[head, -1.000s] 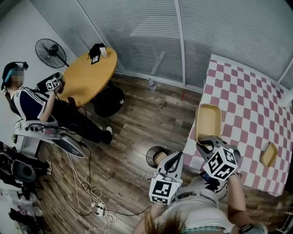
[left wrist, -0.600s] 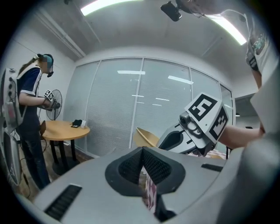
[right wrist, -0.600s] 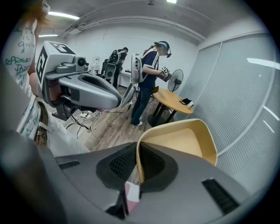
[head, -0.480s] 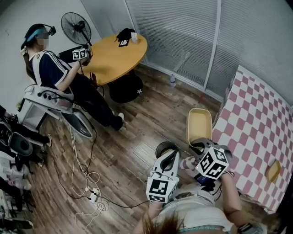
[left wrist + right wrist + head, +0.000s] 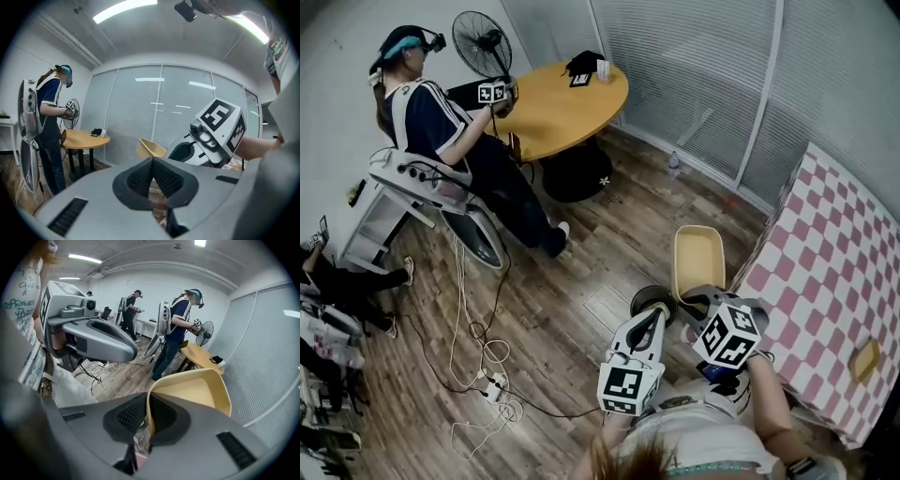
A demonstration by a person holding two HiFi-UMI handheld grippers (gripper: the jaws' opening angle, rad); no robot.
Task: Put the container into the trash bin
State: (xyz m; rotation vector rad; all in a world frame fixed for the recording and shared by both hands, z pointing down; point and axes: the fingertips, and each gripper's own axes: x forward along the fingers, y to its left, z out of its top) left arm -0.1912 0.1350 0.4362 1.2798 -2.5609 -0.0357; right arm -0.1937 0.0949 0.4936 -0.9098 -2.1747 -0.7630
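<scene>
A yellow container (image 5: pixel 698 261) hangs tilted over the wooden floor, just beyond a small dark round trash bin (image 5: pixel 652 300). My right gripper (image 5: pixel 692 298) is shut on the container's near rim. In the right gripper view the pads pinch that thin rim (image 5: pixel 148 414) and the container (image 5: pixel 194 389) opens away from me. My left gripper (image 5: pixel 657 319) is shut with nothing in it, beside the bin and to the left of the right gripper. The left gripper view shows its jaw tips meeting (image 5: pixel 152 162), with the container (image 5: pixel 151 148) and the right gripper's body (image 5: pixel 212 136) behind.
A table with a pink checkered cloth (image 5: pixel 830 253) stands at the right, with a second small yellow container (image 5: pixel 863 359) on it. A seated person (image 5: pixel 441 131), a round wooden table (image 5: pixel 567 98), a fan (image 5: pixel 483 42) and floor cables (image 5: pixel 487 361) lie to the left.
Both grippers have moved left, away from the checkered table. The container went with the right gripper, from above the table's edge to over the floor by the bin.
</scene>
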